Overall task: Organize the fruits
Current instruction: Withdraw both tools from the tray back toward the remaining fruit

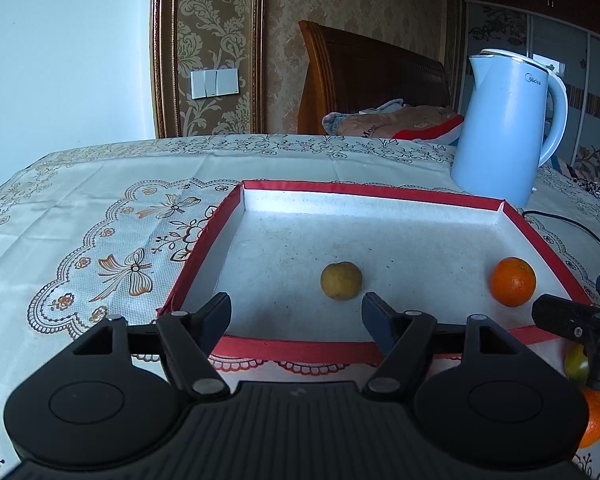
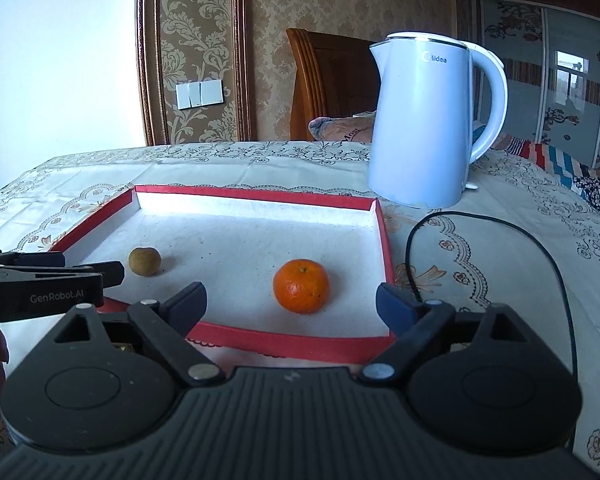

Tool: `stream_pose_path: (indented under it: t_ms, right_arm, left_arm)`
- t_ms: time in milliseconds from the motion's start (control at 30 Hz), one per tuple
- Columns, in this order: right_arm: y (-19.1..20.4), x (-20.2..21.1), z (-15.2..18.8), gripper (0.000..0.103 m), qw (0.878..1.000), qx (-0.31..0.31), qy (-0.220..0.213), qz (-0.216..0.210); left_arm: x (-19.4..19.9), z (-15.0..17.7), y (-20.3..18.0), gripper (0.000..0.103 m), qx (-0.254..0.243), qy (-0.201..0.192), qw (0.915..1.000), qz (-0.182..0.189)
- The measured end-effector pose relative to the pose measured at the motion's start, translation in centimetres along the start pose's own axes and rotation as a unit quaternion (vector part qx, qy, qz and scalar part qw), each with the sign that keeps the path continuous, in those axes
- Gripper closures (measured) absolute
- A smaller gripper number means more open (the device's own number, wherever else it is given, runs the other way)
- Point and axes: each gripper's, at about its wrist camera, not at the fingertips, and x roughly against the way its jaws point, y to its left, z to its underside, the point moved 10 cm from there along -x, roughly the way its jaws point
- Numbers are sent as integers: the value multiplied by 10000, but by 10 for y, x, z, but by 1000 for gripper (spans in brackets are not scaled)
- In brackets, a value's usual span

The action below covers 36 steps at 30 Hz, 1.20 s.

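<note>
Red-rimmed tray [image 1: 204,240] lies ahead of my left gripper [image 1: 296,314], jaws spread and empty; a yellowish fruit [image 1: 341,281] rests just beyond their gap, likely already sorted. From the right gripper [image 2: 290,306], jaws also spread, the orange [image 2: 301,286] sits just ahead between them, inside the tray.

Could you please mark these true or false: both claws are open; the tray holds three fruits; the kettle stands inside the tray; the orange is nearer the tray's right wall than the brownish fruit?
1. Both the left claw and the right claw are open: true.
2. The tray holds three fruits: false, only an orange and a brownish fruit.
3. The kettle stands inside the tray: false, it stands on the tablecloth behind it.
4. The orange is nearer the right wall: true.
</note>
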Motion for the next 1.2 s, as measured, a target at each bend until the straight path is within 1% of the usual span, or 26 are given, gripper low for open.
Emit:
stream_pose_path:
  t_ms: [133,200,267,433,567,733,833,1067,1200]
  right_arm:
    - [0,11,9,12,9999,-79,21,-75]
    - [0,16,12,12,9999,-101,2,-96]
    - [-1,22,17,11,9999,-120,-32,-102]
    - [-5,31,30,10,9999,-107,-31,-56]
    - [-12,36,40,10,9996,-252,9,-99]
    - [-19,42,48,7,9997,-246,-85,40]
    - [-22,47,52,7,9996,-278,-84,-12]
    - [-31,57,62,6,9994,-340,-64,-15]
    - [-32,59,65,6,9995,-329,-37,-21]
  left_arm:
    - [13,2,4,31,-20,-197,9998,-57]
    - [18,4,5,26,10,-241,9997,-38]
    - [22,6,7,24,65,-248,9997,4]
    - [26,13,12,24,109,-173,9998,42]
    - [32,23,17,24,171,-125,9998,71]
    - [37,35,27,24,408,21,9990,152]
    - [41,41,33,24,524,64,9985,152]
    - [57,49,44,24,737,-34,9972,97]
    - [68,56,47,23,792,10,9965,249]
